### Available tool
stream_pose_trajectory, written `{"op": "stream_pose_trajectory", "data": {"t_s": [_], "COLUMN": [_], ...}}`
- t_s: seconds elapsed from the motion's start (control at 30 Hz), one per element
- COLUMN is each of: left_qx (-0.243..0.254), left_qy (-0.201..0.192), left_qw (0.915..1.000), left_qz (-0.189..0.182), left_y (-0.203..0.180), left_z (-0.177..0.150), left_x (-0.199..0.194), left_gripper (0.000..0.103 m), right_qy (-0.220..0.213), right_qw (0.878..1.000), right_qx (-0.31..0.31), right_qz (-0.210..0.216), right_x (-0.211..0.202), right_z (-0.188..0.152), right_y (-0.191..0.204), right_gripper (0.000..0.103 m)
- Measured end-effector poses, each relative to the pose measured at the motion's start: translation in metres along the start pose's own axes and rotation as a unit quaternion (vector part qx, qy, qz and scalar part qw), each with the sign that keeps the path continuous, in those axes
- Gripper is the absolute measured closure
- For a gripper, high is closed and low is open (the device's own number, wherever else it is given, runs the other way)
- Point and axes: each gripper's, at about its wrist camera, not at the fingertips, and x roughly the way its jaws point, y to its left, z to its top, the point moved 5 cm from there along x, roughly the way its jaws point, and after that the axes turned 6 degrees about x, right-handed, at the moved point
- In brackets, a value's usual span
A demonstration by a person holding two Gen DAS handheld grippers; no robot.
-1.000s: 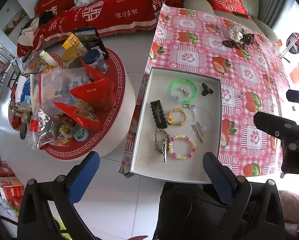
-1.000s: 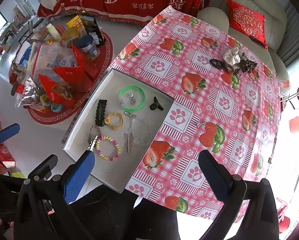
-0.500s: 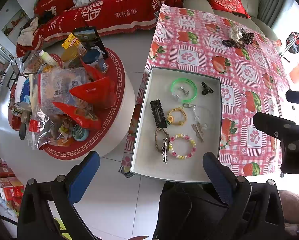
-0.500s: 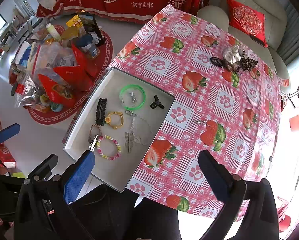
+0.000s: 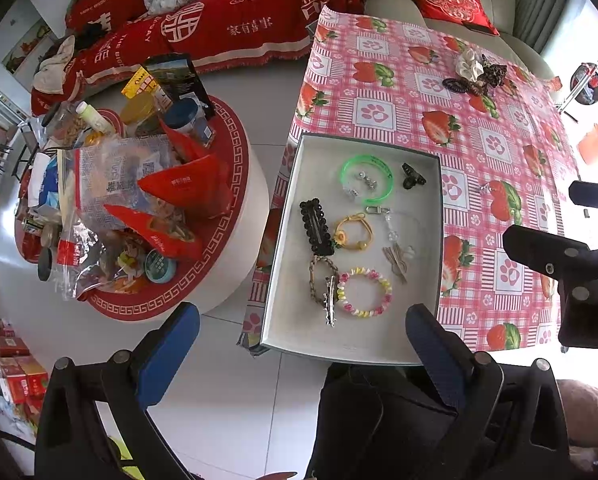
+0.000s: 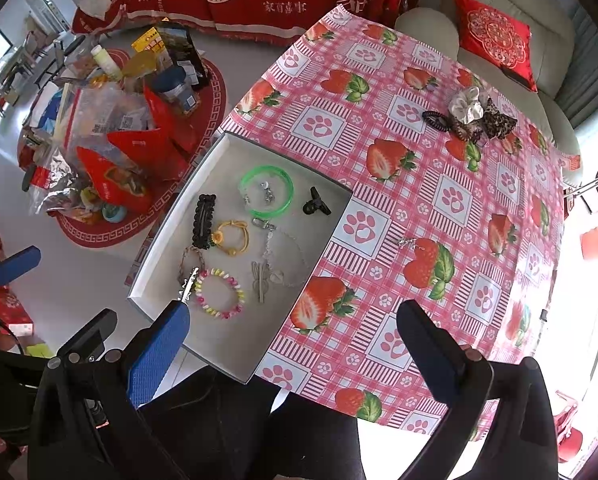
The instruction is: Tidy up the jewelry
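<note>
Glossy tablecloth, matt tray

The strawberry tablecloth (image 6: 383, 120) looks like shiny plastic; the tray (image 5: 299, 240) lining is matt white; the green bangle (image 5: 367, 180) looks like translucent plastic, the hair clip (image 5: 330, 300) bright metal

Bright daylight, blown-out glare at right, fisheye-curved dark edges

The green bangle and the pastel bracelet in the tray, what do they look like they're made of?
Green bangle: likely translucent plastic or resin; it glows evenly and keeps a rigid, smooth ring shape.
Pastel bracelet: small glossy beads, probably plastic or glass, in pink, yellow and white; its stringing is not visible.
</note>
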Motion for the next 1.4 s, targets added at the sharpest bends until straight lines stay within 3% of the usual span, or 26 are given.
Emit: {"op": "stream_pose_trajectory", "data": {"t_s": [1.4], "left_qx": [0.006], "left_qy": [0.0], "left_qw": [1.0], "left_qz": [0.002], "left_y": [-0.0001], "left_z": [-0.0006], "left_x": [0.003], "left_gripper": [0.0], "right_qy": [0.004], "right_qw": [1.0], "right_qx": [0.001], "right_qz": [0.001], "right_x": [0.0027], "right_z": [-0.0029], "right_y": [0.0029], "right_gripper": [0.0]}}
